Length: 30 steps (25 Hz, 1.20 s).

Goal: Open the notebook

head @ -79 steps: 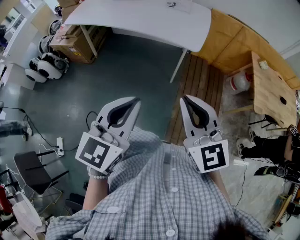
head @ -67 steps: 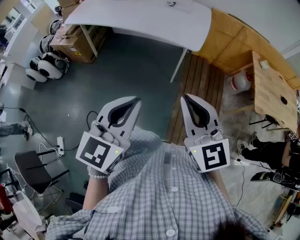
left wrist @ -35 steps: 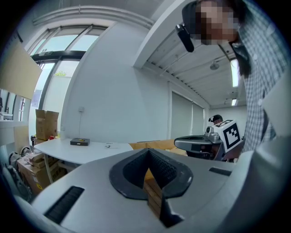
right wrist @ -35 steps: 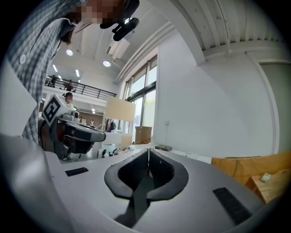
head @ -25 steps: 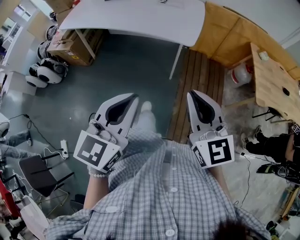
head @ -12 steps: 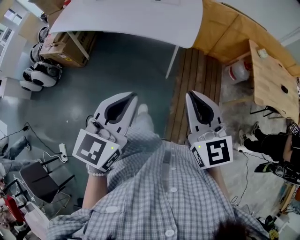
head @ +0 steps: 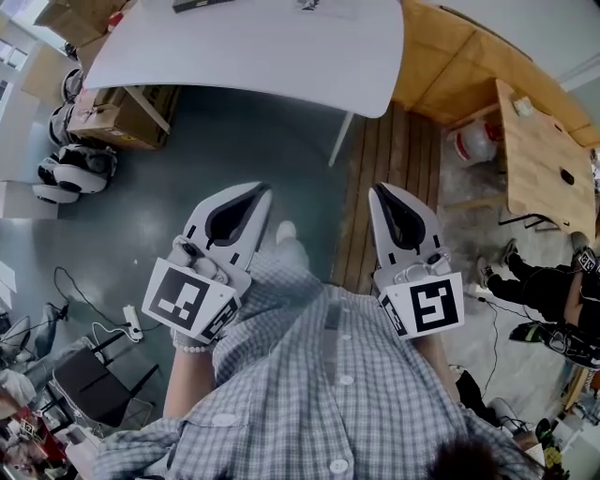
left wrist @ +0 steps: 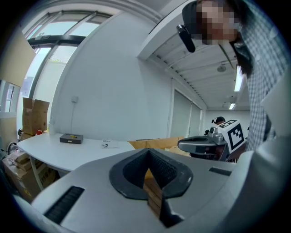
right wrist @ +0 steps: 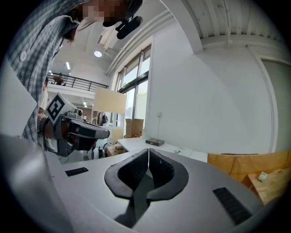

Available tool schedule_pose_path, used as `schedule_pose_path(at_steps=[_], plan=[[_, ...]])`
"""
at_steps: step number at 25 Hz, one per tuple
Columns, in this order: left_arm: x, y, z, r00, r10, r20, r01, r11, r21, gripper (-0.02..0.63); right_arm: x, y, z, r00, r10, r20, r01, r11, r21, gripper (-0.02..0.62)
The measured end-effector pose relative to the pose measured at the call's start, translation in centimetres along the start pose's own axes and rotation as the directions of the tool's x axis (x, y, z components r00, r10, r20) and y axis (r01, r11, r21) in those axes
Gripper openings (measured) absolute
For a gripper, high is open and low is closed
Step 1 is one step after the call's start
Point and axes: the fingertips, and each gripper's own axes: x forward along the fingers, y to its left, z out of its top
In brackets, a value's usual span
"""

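A dark, flat, book-like object (head: 202, 4) lies on the white table (head: 253, 52) at the top edge of the head view. It is small and far off in the left gripper view (left wrist: 71, 138) and in the right gripper view (right wrist: 155, 142). My left gripper (head: 263, 188) and right gripper (head: 377, 188) are held side by side in front of the checked shirt, well short of the table. Each has its jaws shut with nothing between them, as the left gripper view (left wrist: 148, 150) and the right gripper view (right wrist: 148, 149) show.
A sheet of paper (head: 319, 7) lies on the table near the dark object. Cardboard boxes (head: 98, 117) and white round devices (head: 70, 169) sit on the floor at the left. A wooden table (head: 539, 159) and plank flooring (head: 370, 187) are at the right. A seated person's legs (head: 548, 281) show at the right edge.
The white table has slid lower and closer in the head view, and the dark object on it has come into sight. Both grippers stay shut and side by side.
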Motion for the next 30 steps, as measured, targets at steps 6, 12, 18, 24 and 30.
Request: schedule_pose_path(at_steps=[6,12,18,24,30], plan=[[2.0,3.2,1.0,1.000,-0.029,0.005,0.029,1.000,-0.002,0.009,3.2,-0.7,0.9,1.000,-0.023,-0.013,0.023,1.000,-0.020,0.023],[3.4,6.0,1.9,0.999,-0.045,0.010,0.045,0.999,0.007,0.009,6.4,-1.2,1.9,0.999,-0.038,-0.010,0.038,0.999,-0.038,0.023],[4.2,9.1,2.6,0.999,-0.045,0.025,0.044,0.999,0.015,0.009,9.4,-2.1,2.6,0.997,-0.073,-0.004,0.073,0.996,-0.045,0.023],[4.8,11.3,3.1,0.998,-0.052,0.037,0.051,0.998,0.020,0.009,11.6,-2.5,3.1,0.996,-0.094,0.006,0.094,0.994,-0.055,0.023],[5.2,12.9,3.1,0.997,-0.063,0.046,0.062,0.998,0.014,0.009,13.2,-2.2,3.2,0.995,-0.102,-0.003,0.102,0.992,-0.078,0.023]])
